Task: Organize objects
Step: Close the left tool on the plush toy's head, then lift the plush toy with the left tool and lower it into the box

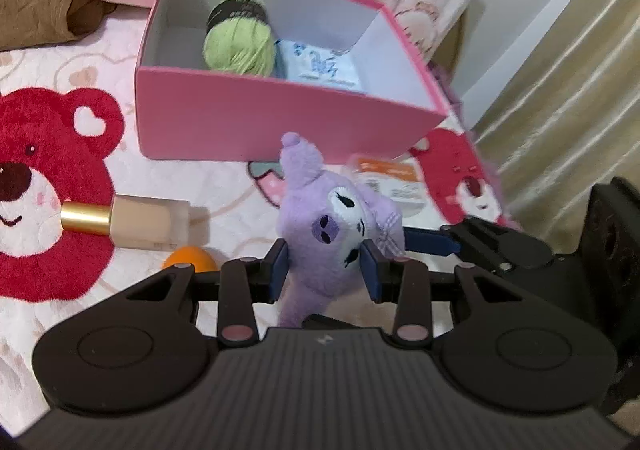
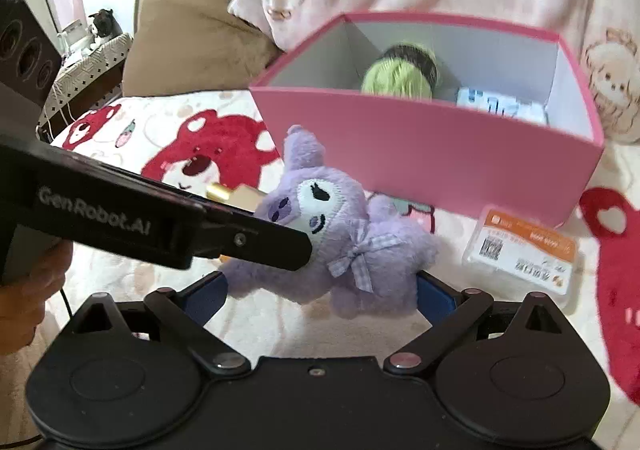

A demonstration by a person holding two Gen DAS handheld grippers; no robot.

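Left wrist view shows a pale blanket (image 1: 48, 330) printed with red bears spread under everything, largest of all. On it stands an open pink box (image 1: 256, 117), its white inside holding a green yarn ball (image 1: 239, 45) with a dark band at its far end and, just beside it to the right, a white packet (image 1: 326, 69) with blue marks. In front of the box, lifted off the blanket, is a purple plush toy (image 1: 332, 217) with a white embroidered face and a checked bow. The left gripper (image 1: 325, 268) is clenched on the toy: both blue pads press into its head from either side. The right gripper (image 2: 322, 292) stands wide around the plush's body, which lies between its blue pads; whether they press on the fabric I cannot tell, as the plush covers the contact points. From the right wrist view, the left gripper's black finger crosses in from the left and meets the toy's face. A person's hand (image 2: 28, 302) shows at the left edge there. Smaller things lie on the blanket: a flat white pack with an orange label (image 2: 524, 254) right of the toy, a beige bottle with a gold cap (image 1: 132, 221) lying on its side to the left, and an orange object (image 1: 188, 260), mostly hidden behind the gripper.
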